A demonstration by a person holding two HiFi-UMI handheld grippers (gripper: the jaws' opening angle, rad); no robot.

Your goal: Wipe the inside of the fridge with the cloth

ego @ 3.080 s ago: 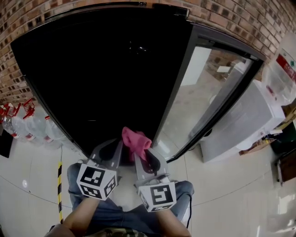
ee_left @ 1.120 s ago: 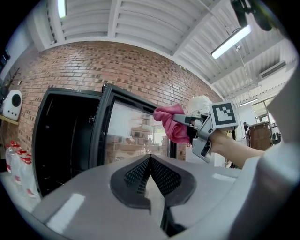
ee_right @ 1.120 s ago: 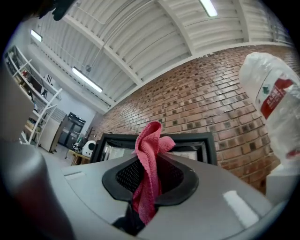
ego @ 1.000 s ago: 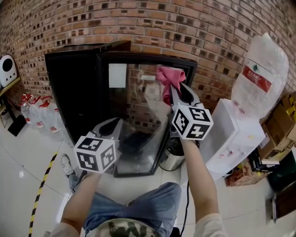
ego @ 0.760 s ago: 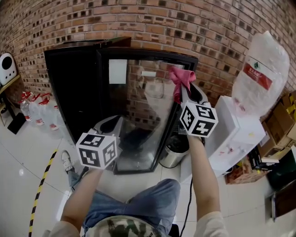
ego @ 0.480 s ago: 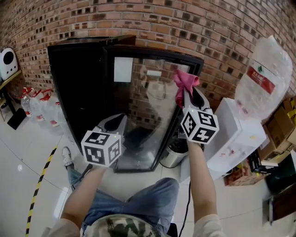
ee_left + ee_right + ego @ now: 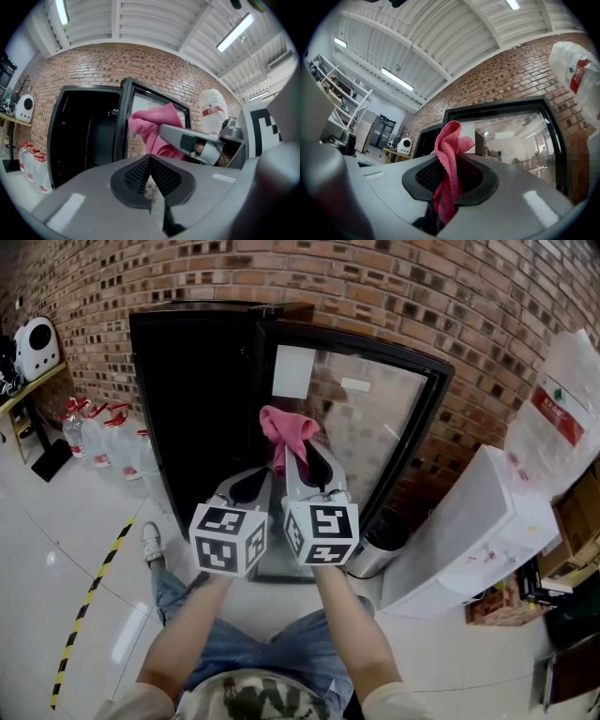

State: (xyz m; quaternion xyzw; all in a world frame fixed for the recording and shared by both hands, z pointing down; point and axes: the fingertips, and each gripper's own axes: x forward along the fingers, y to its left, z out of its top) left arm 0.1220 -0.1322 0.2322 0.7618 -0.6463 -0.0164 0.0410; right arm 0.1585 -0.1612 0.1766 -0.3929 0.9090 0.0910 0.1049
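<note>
My right gripper [image 7: 451, 185] has its 2 jaws pinching the pink cloth [image 7: 448, 154], which sticks up past the tips. My left gripper [image 7: 150, 177], just beside it, has its jaws pressed together on nothing. Beyond both tips stands the black fridge [image 7: 202, 390], its glass door [image 7: 375, 427] open to their right.

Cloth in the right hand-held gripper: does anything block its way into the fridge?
Nothing visible does: the glass door is swung open, and the fridge opening lies just left of the cloth.
</note>
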